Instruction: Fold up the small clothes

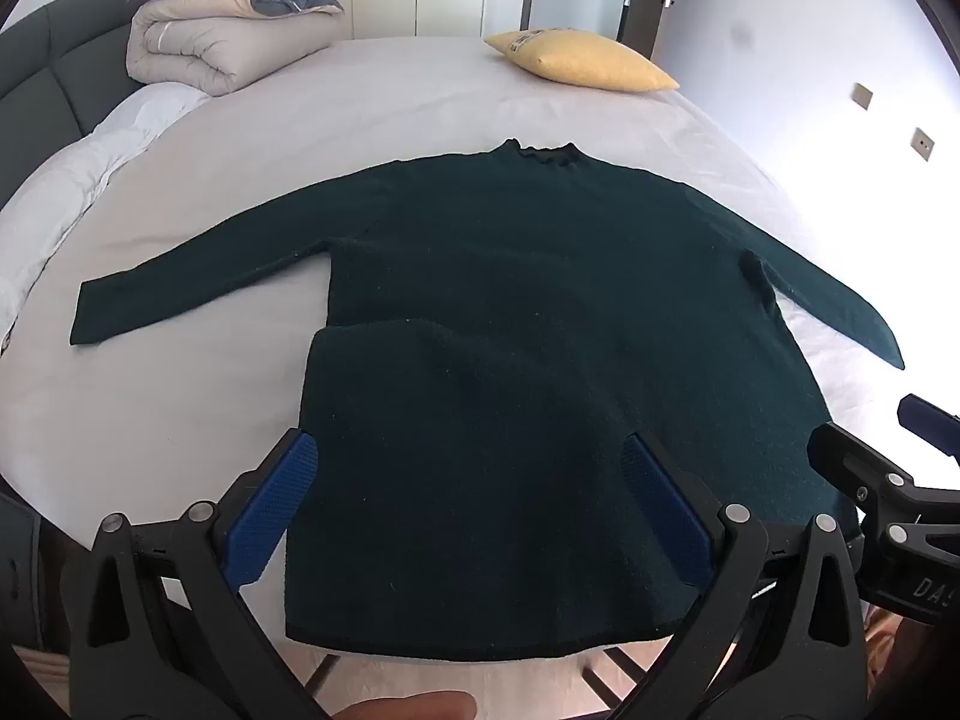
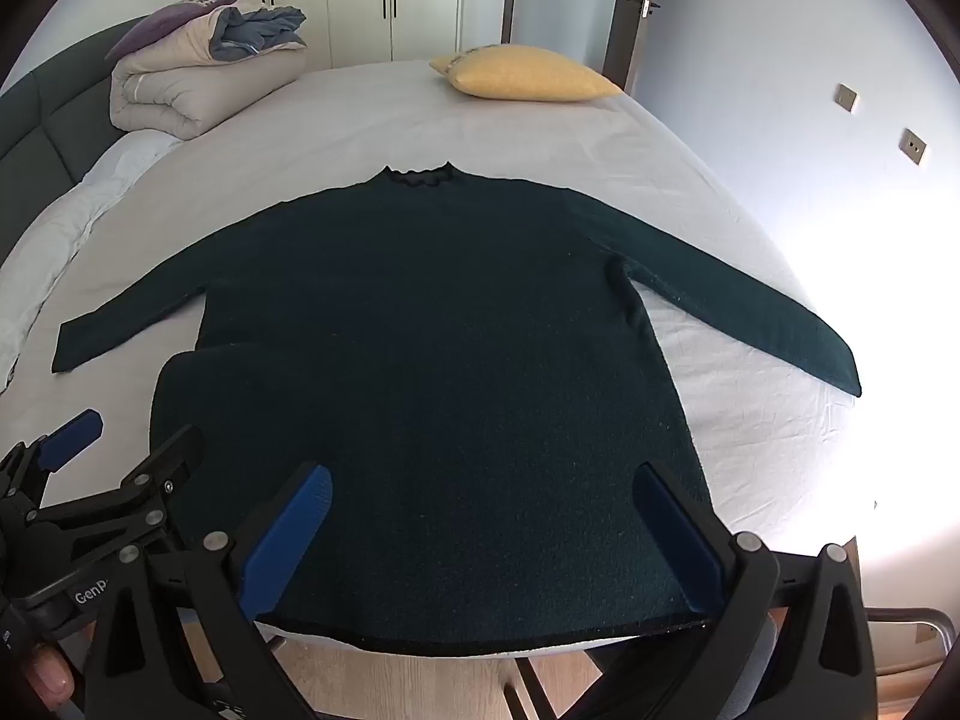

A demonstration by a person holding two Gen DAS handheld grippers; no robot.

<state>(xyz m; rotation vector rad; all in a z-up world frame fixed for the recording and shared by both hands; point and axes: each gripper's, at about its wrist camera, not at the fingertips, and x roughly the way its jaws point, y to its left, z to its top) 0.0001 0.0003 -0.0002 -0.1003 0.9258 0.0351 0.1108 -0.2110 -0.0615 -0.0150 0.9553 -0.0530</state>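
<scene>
A white bed (image 1: 420,120) fills both views. On it a dark green sweater (image 1: 540,300) lies flat and face up, collar away from the cameras, both sleeves spread outward, its hem hanging just over the near edge of the bed. A folded duvet (image 1: 228,36) sits at the far left by the headboard, and a yellow pillow (image 1: 582,60) lies at the far end. The left gripper (image 1: 468,510) and the right gripper (image 2: 480,534) hover over the hem, jaws spread wide, holding nothing.
</scene>
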